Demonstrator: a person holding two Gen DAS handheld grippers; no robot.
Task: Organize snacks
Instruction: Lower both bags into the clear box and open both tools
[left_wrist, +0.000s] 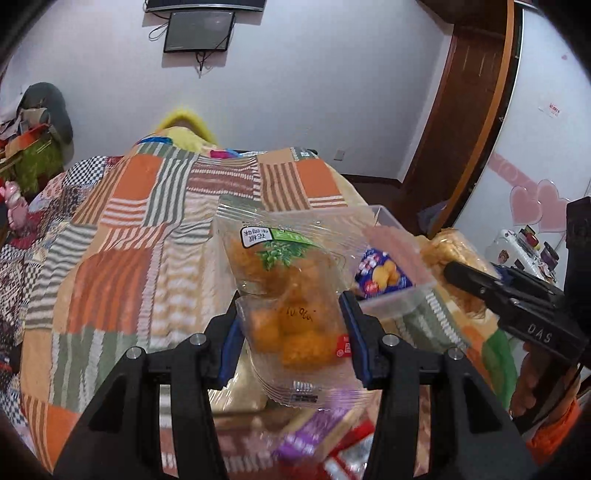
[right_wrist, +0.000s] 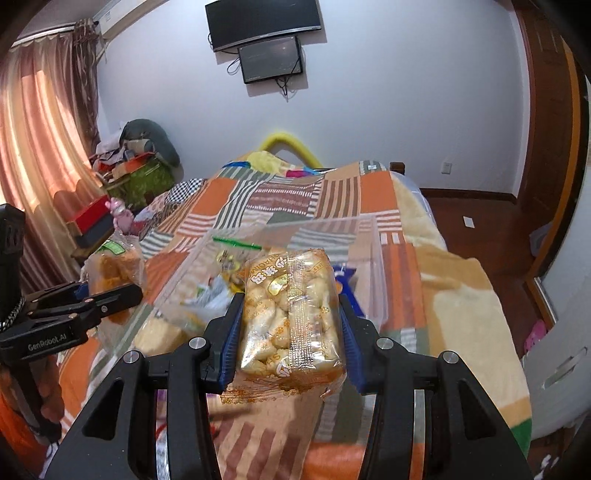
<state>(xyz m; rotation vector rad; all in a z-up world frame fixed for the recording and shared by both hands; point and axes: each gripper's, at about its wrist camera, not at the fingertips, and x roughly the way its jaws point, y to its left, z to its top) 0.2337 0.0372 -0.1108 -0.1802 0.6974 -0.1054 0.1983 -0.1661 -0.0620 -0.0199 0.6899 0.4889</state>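
Note:
My left gripper (left_wrist: 290, 317) is shut on a clear bag of orange fried snacks with a green label (left_wrist: 284, 288), held above the bed. My right gripper (right_wrist: 290, 314) is shut on a clear pack of pale puffed snacks with orange print (right_wrist: 290, 314), also lifted. A clear plastic bin (right_wrist: 376, 258) stands on the patchwork blanket (right_wrist: 258, 199) just beyond both packs; a blue snack bag (left_wrist: 382, 275) and other packets lie inside it. The right gripper (left_wrist: 491, 284) shows at the right of the left wrist view. At the left of the right wrist view sits the left gripper (right_wrist: 110, 295).
More packets, purple and red (left_wrist: 314, 439), lie on the blanket below the left gripper. The bed's right edge drops to a wooden floor (right_wrist: 480, 221). Boxes and clutter (right_wrist: 125, 173) pile up at the bed's left by the curtain. Two screens (right_wrist: 266, 26) hang on the far wall.

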